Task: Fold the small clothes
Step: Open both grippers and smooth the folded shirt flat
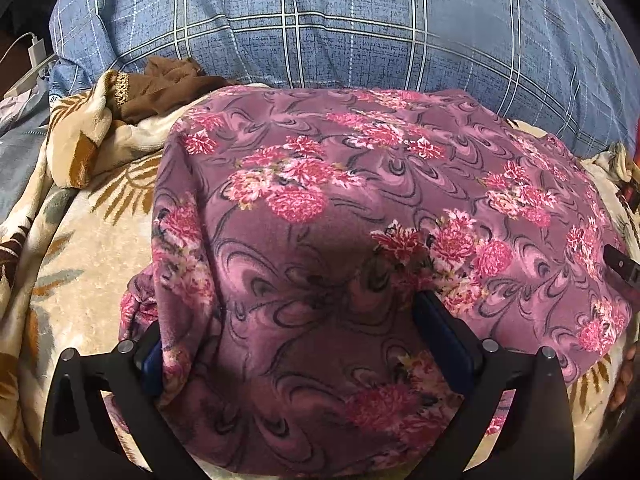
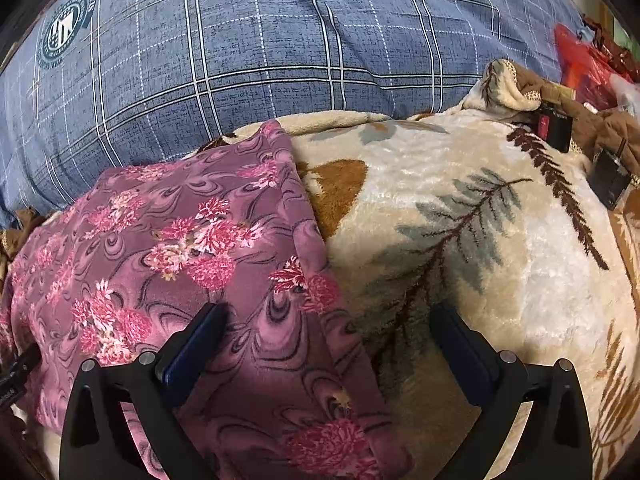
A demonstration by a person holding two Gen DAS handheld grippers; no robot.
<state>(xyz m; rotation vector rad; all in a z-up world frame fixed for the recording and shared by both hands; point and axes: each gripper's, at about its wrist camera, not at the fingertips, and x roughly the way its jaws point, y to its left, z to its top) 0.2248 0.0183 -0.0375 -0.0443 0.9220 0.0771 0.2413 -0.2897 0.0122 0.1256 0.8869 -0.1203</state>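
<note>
purple floral garment (image 1: 360, 208) between spread left tongs (image 1: 288, 320), under right tongs (image 2: 326, 320).

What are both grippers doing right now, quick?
Left gripper: open, straddling the near part of the floral cloth, nothing clamped.
Right gripper: open over the cloth's right edge and the blanket, holding nothing.

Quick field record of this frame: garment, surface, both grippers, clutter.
garment: floral cloth, purple-pink, spread flat on the blanket
surface: cream leaf-print blanket, blue plaid pillow behind
left gripper: open, jaws straddling the cloth's near left part
right gripper: open, straddling the cloth's right edge; one finger over cloth, the other over blanket
clutter: brown fabric at far left; black boxes and red bag at far right
fold state: lies flat with straight edges; layers cannot be told
</note>
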